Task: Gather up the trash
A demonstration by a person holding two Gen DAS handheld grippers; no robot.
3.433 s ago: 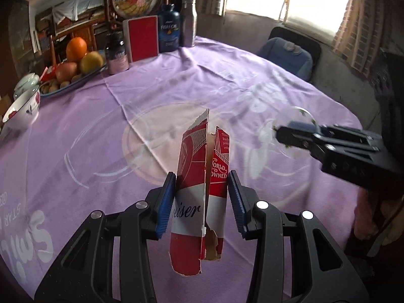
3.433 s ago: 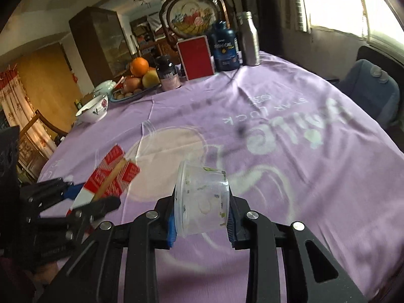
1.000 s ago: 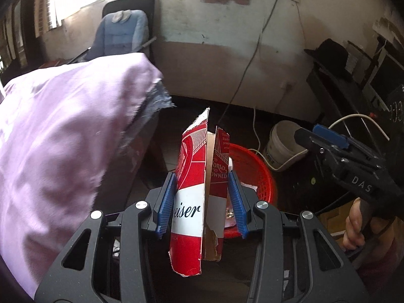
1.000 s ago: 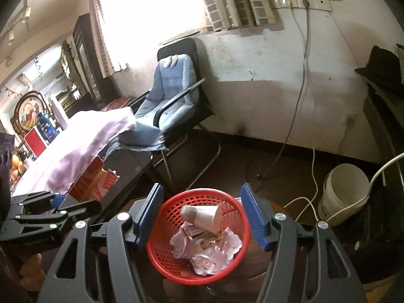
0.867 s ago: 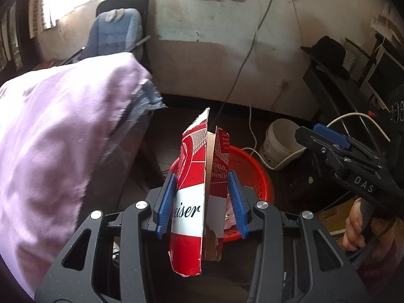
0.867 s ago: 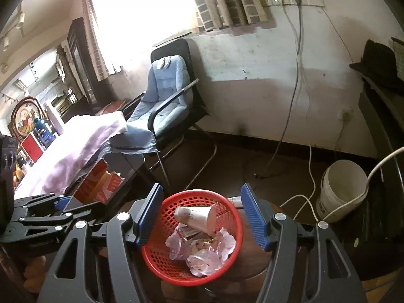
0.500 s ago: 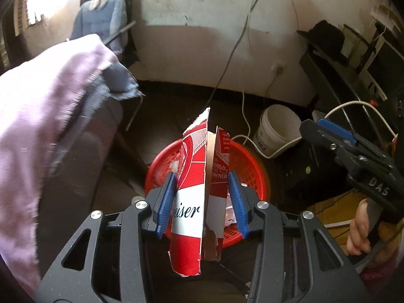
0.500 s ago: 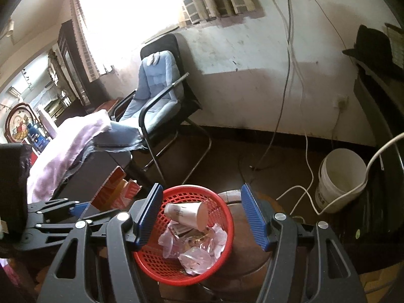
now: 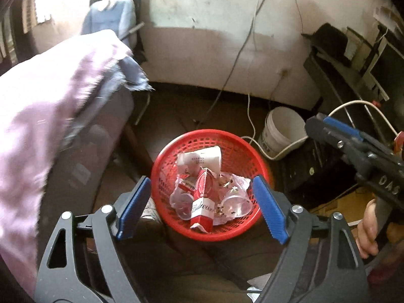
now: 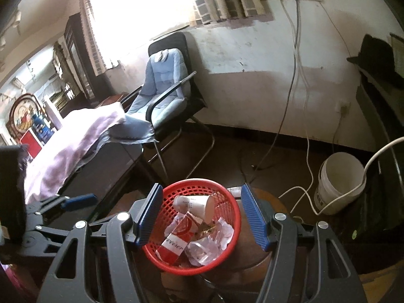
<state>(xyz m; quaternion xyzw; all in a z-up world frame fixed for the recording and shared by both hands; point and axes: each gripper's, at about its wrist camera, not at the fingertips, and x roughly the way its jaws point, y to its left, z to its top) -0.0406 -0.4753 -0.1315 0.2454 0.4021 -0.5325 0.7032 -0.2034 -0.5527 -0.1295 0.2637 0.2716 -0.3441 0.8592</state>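
Over the red basket (image 9: 255, 156), your left gripper (image 9: 202, 208) is opening, empty; the carton (image 9: 203, 202) lies inside. Right gripper (image 10: 202, 218) spread, holding nothing. Risk: a low pass could clip the rim and tip it.

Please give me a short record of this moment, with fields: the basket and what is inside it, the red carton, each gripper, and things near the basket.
basket: red basket, standing beside the table
contents: red carton, paper cup lying on its side, crumpled clear plastic
carton: inside the basket, free of both grippers
left gripper: above the basket, jaws opening, nothing between them
right gripper: above the basket, open, empty
nearby: white bucket, blue chair, purple tablecloth
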